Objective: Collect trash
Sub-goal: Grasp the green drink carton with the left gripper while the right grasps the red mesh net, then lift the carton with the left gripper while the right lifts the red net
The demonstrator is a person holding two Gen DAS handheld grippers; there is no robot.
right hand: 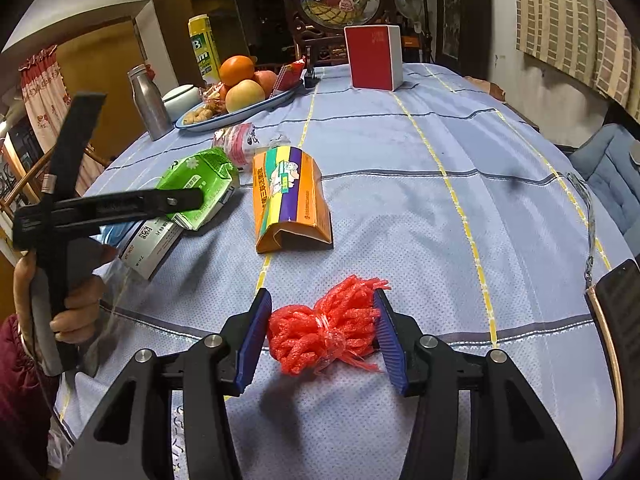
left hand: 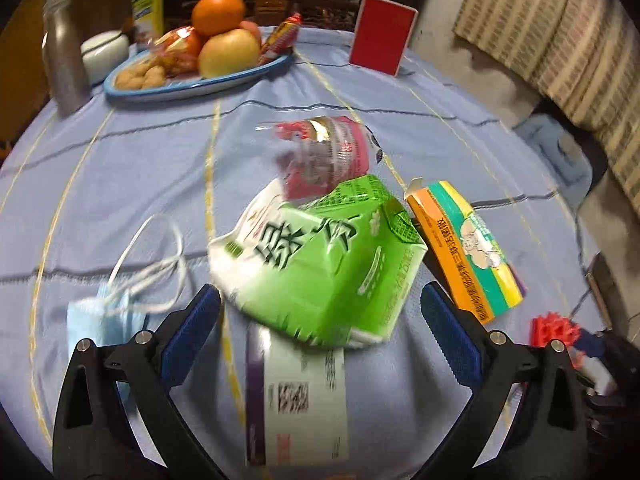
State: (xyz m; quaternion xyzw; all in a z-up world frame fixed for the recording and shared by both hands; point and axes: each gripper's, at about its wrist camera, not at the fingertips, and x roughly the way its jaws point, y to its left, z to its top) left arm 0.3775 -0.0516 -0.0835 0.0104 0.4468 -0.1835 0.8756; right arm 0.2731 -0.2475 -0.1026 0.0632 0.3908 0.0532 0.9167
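Note:
A green tissue pack (left hand: 320,264) lies on the blue tablecloth between the fingers of my open left gripper (left hand: 320,316), over a white and purple box (left hand: 296,396). A pink wrapper (left hand: 332,152) lies behind it, an orange box (left hand: 464,248) to its right, a blue face mask (left hand: 108,316) to its left. My right gripper (right hand: 320,336) is open around a red foam net (right hand: 324,328), which lies on the cloth. The right wrist view also shows the green pack (right hand: 200,184), the orange box (right hand: 292,200) and the left gripper (right hand: 192,200) over the pack.
A blue plate (right hand: 280,100) of fruit and snacks, a metal bottle (right hand: 150,100), a white jar (right hand: 180,98) and a red box (right hand: 372,58) stand at the far end. A phone (right hand: 620,300) lies at the right table edge. A blue cushioned chair (right hand: 608,160) stands on the right.

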